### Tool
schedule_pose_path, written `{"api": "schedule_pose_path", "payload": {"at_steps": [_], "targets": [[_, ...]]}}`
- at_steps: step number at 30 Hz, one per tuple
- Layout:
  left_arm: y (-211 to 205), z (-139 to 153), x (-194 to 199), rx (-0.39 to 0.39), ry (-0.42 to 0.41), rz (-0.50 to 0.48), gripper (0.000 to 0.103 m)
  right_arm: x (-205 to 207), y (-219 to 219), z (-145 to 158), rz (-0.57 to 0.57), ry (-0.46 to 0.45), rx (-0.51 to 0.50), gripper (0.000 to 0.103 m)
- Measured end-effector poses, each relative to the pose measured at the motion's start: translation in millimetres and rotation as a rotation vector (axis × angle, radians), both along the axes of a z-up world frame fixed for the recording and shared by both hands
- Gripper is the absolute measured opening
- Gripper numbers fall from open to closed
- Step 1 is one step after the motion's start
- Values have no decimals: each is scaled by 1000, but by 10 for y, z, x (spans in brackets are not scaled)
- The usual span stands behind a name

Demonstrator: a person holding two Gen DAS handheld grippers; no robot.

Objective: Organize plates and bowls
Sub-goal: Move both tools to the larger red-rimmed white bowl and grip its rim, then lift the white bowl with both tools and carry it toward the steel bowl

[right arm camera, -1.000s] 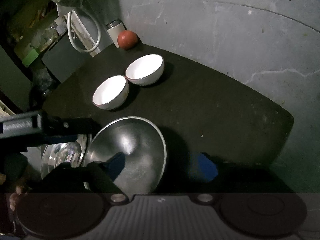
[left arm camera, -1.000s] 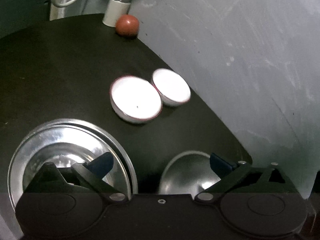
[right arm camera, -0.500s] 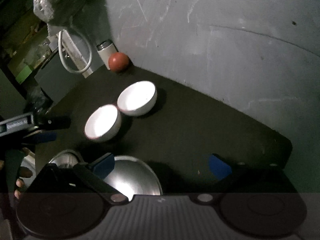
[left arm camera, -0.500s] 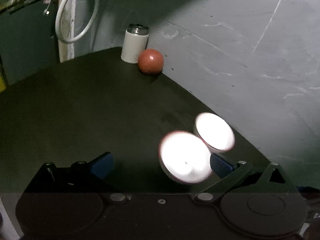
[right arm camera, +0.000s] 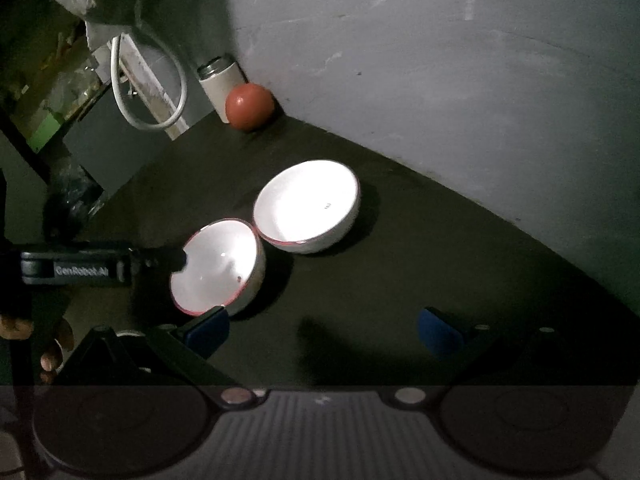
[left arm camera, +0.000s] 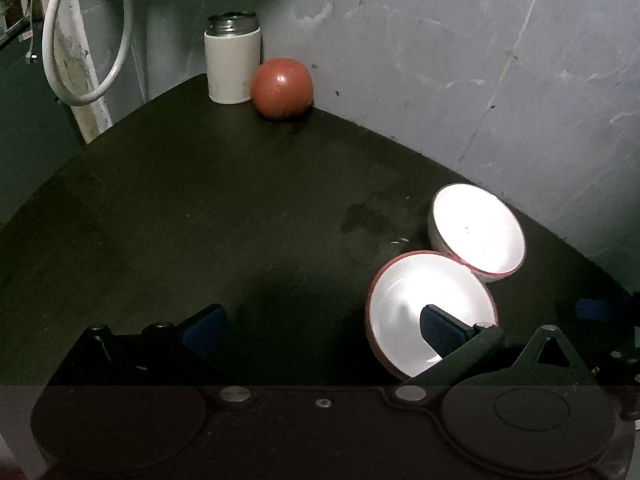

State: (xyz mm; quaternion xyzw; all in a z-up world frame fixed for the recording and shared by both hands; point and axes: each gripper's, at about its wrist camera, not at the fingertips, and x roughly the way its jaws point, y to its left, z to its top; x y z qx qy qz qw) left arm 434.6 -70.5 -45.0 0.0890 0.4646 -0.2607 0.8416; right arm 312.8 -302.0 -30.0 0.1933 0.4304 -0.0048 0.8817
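two white bowls ahead, both claws spread and empty

from my left gripper (left arm camera: 320, 326) i see the near bowl (left arm camera: 424, 308), white with a red rim, right behind my right-hand finger pad (left arm camera: 440, 330), whose tip overlaps the bowl's inside in this view; i cannot tell whether it touches. the jaws stand wide apart with only bare dark table (left arm camera: 200, 220) between them, nothing held. the far bowl (left arm camera: 478, 230) sits rim to rim with the near one, close to the grey wall (left arm camera: 440, 60).

the right wrist view gives me what the left lacks: the left gripper's body (right arm camera: 76, 270) from the side, its tip at the near bowl's (right arm camera: 218, 266) left rim, and a bit of the person's hand (right arm camera: 52, 356) at the lower left edge. the right gripper (right arm camera: 322, 330) is spread as wide as it goes, gripping nothing, with the far bowl (right arm camera: 306, 204) ahead of it.

both views share the white canister (left arm camera: 232, 66) and the red ball (left arm camera: 282, 88) at the table's far corner, just beside each other, with a looped white cable (left arm camera: 86, 32) hanging off to the left.

a second ago steel plates and a steel bowl filled the foreground of both views; now they are out of frame, and the white bowls sit much closer to both claws. the right claw has finished widening.
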Motion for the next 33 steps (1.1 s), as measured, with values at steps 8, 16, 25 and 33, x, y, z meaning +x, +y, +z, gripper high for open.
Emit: {"api": "schedule_pose_path", "payload": {"at_steps": [8,16,25,33], "targets": [[-46,-68,31,57,-2,-27,102,270,125,-54,5,-1,9,91],[-62,-76,56,15,30,-27,84,452,206,-119,16,23,41,75],[-95,-73,41,-27,77,-40,44,480,267,-123,24,36,45,61],[-101,-66,28,-92,126,-33,10,521,262,-152,29,43,98,27]]}}
